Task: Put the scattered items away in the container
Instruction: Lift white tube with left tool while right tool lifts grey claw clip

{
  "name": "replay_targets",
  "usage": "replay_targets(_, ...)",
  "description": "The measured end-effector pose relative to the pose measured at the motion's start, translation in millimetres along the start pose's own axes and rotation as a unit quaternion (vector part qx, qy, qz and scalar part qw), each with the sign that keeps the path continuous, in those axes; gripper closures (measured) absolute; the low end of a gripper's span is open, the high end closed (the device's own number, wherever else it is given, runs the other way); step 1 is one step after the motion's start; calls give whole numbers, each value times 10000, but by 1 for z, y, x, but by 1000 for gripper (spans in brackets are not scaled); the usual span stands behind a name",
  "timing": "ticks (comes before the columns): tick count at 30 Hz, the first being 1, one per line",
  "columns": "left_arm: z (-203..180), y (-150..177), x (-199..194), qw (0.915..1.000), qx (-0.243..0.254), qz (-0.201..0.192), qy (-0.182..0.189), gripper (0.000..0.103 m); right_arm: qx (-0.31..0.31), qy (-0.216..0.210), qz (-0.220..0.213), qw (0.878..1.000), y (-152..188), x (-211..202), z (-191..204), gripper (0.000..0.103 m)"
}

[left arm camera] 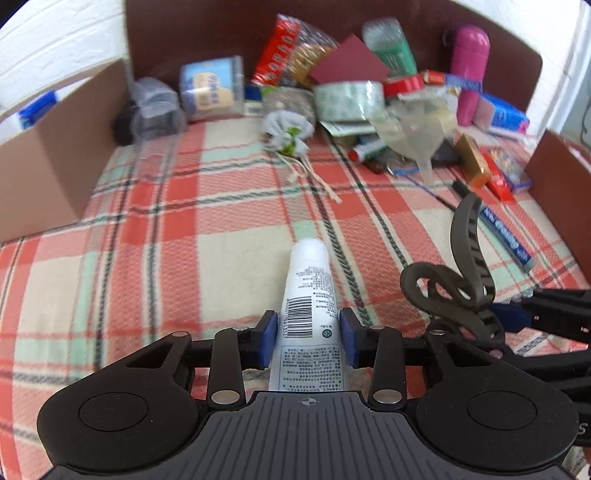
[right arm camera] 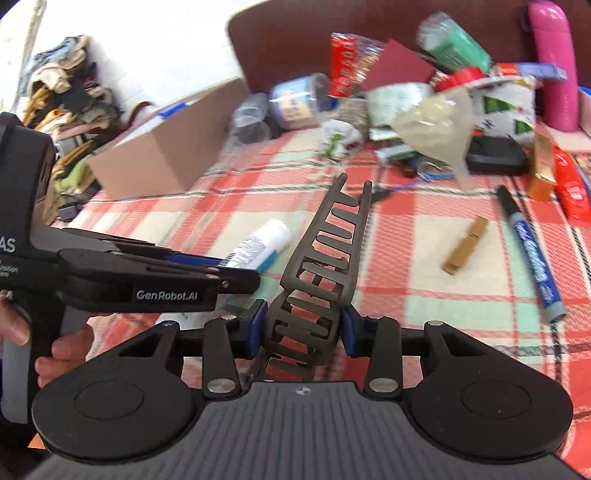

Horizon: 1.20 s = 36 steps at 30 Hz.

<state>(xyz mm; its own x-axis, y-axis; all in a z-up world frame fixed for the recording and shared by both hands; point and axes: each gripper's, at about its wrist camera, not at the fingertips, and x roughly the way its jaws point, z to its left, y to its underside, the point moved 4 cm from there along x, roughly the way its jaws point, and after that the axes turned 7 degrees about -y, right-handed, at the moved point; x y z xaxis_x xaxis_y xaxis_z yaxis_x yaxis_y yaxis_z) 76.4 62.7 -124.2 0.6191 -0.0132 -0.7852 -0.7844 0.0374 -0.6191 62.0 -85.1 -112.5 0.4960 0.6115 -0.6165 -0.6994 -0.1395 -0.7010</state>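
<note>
My left gripper (left arm camera: pixel 307 339) is shut on a white tube (left arm camera: pixel 309 302) with a barcode, held above the plaid cloth; the tube also shows in the right wrist view (right arm camera: pixel 258 242). My right gripper (right arm camera: pixel 300 330) is shut on a dark grey hair claw clip (right arm camera: pixel 325 258), which also shows in the left wrist view (left arm camera: pixel 461 291) at the right. The left gripper's body (right arm camera: pixel 159 280) sits just left of the clip. The cardboard box (left arm camera: pixel 48 162) stands open at the left (right arm camera: pixel 162 155). Both grippers are over the near part of the cloth, close together.
A pile lies at the back: clear funnel (left arm camera: pixel 417 125), tape rolls (left arm camera: pixel 347 99), pink bottle (left arm camera: pixel 469 66), green bottle (left arm camera: pixel 391 48), snack packs (left arm camera: pixel 280 51). A blue marker (right arm camera: pixel 532 258) and a wooden clothespin (right arm camera: pixel 467 245) lie on the cloth at right. A dark headboard (left arm camera: pixel 184 33) stands behind.
</note>
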Motion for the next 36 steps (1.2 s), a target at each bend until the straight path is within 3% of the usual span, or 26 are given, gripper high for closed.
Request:
replay_targets(4, 19, 2, -25, 9995, -230, -236, -40, 68, -180, -203, -7, 9996, -2, -4, 21, 58)
replay_targets(5, 23, 3, -31, 9992, -280, -293, -56, 73, -246, -230, -19, 9994, -3, -4, 26, 58)
replay_targets(6, 28, 3, -37, 9988, -333, -348, -70, 98, -312, -258, -32, 9992, -5, -5, 32, 58)
replay_targets(7, 33, 3, -44, 9984, -394, -404, -80, 101, -383, -283, -43, 9989, -8, -5, 37, 58)
replay_targets(14, 72, -1, -80, 9933, -806, -817, -151, 102, -959, -411, -178, 9944, -32, -3, 77, 58)
replay_targets(17, 84, 3, -85, 9924, -862, -861, -186, 102, -1049, -365, -209, 9936, -36, -2, 82, 58)
replay_targets(22, 68, 18, -64, 9975, -498, -413, 284, 40, -872, -151, -154, 9960, -29, -3, 71, 58)
replay_targets(23, 62, 21, -58, 9980, -413, -313, 366, 38, -836, -108, -143, 9963, -28, -3, 68, 58)
replay_targets(28, 34, 33, -18, 9990, -26, 187, 398, 40, -655, 55, -122, 9978, -21, -6, 54, 57)
replay_targets(31, 27, 34, 2, 9994, 174, 285, 120, 42, -549, 90, -140, 9984, -19, -8, 45, 57)
replay_targets(32, 24, 33, 4, 9994, 284, 196, -11, 61, -519, 89, -146, 9985, -18, -8, 42, 58)
replay_targets(33, 22, 32, 6, 9991, 391, 126, -122, 68, -507, 69, -142, 9986, -18, -8, 41, 58)
replay_targets(36, 20, 32, 5, 9985, 492, 97, -224, 72, -473, 12, -131, 9988, -17, -6, 38, 58)
